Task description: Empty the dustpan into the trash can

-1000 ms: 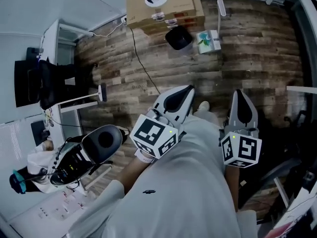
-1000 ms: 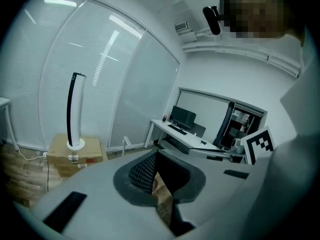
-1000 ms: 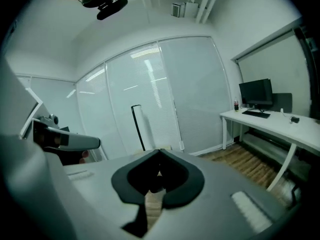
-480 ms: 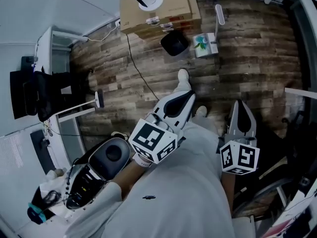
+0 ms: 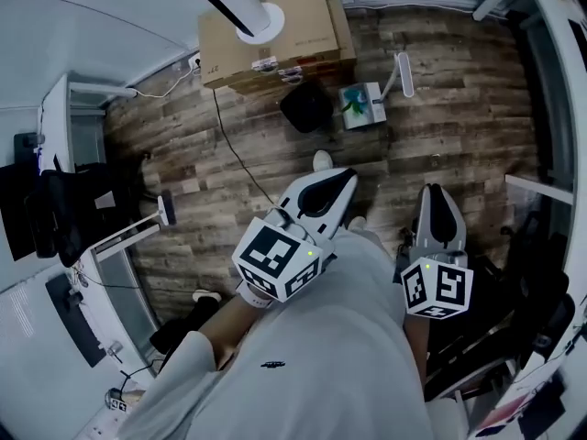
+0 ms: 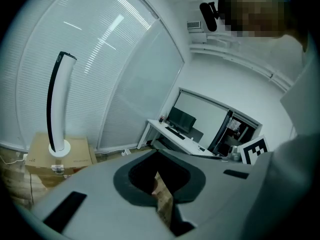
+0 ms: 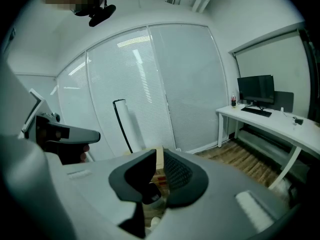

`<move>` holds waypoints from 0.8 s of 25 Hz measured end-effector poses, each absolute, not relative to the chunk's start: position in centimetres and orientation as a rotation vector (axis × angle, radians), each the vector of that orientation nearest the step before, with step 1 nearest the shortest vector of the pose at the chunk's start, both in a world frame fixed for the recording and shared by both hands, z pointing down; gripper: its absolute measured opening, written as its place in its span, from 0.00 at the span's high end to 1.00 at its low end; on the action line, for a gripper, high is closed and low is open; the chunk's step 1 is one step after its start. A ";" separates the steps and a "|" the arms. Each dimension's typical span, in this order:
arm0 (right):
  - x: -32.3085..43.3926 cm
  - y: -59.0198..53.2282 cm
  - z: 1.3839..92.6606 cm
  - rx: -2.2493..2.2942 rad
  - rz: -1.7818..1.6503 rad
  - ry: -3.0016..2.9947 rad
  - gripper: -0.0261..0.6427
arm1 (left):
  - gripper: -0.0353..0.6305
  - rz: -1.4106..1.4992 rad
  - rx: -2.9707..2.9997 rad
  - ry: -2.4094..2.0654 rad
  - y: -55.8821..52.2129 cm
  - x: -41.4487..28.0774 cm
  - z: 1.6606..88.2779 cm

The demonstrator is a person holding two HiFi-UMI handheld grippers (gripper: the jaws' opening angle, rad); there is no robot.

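While both tools point away from the person over a floor (image 5: 477, 108) of rough grey-brown wooden planks, neither one holds anything. The left gripper (image 5: 341, 174), a smooth grey shell with dark rubbery pads, sits near the centre. It is angled toward the far right, with its checkered cube nearest the body. Its jaws stand a narrow slit apart, and only planks show through. The right gripper (image 5: 438, 191) lies just to its right, pointing to the far side and tilted a little downward. Its ribbed dark jaws have just been opening and now stand slightly apart and empty. Both forearms reach forward from a pale, soft garment (image 5: 339, 337).

The trash can (image 5: 305, 106) is a round, matte black tub standing open-topped on the floor, far ahead of the left gripper. It is just on the near side of a flat brown cardboard box (image 5: 293, 26). Just right of the can rests what looks like the dustpan (image 5: 360, 104), a small pale square with green-patterned contents. A slim white handle (image 5: 403, 71) lies beside it, and both are well apart from the grippers
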State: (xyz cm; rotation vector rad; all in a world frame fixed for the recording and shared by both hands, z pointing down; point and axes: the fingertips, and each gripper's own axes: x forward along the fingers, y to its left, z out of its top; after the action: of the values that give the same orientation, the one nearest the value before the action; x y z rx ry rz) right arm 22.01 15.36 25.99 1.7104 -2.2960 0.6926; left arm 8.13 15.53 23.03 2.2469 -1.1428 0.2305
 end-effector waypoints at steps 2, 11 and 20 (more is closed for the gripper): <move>20.1 12.9 25.9 1.699 0.683 -2.299 0.86 | 0.94 0.213 2.257 -1.142 13.2 6.3 22.6; 13.4 3.6 25.2 1.615 0.580 -2.338 0.85 | 0.94 0.167 2.248 -1.179 5.4 -1.1 23.1; 14.1 -0.5 27.4 1.558 0.570 -2.307 0.80 | 0.94 0.224 2.265 -1.136 1.8 0.5 24.0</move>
State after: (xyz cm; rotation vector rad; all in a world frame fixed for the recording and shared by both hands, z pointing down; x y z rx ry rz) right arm 14.09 -0.45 27.43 1.5576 -2.3070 0.5704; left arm 0.53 1.82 24.01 2.2646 -1.1355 0.2241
